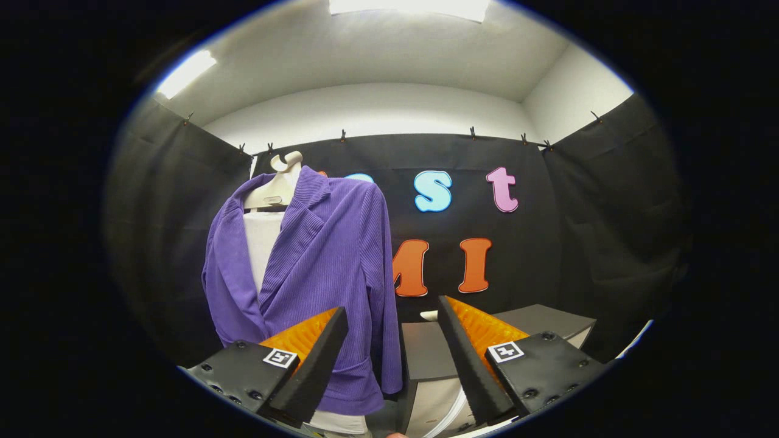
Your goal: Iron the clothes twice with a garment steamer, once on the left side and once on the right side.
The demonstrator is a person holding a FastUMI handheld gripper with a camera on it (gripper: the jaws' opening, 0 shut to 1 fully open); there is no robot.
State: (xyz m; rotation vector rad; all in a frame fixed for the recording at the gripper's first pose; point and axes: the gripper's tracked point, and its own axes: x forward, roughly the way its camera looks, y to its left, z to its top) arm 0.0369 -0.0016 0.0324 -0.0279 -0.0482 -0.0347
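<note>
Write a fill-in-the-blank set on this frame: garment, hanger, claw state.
1. The ribbed jacket on the hanger is ____ in colour.
2. The claw is ____, with nothing between its fingers.
3. Under the jacket hangs a ____ inner layer.
4. The jacket hangs ____ the fingers, not between them.

Missing words: purple; open; white; beyond

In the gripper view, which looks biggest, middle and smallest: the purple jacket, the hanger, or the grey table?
1. Purple jacket, by far the largest.
2. Grey table, partly hidden behind the open gripper, so its full size is unsure.
3. Hanger, smallest; mostly covered by the jacket.
</note>
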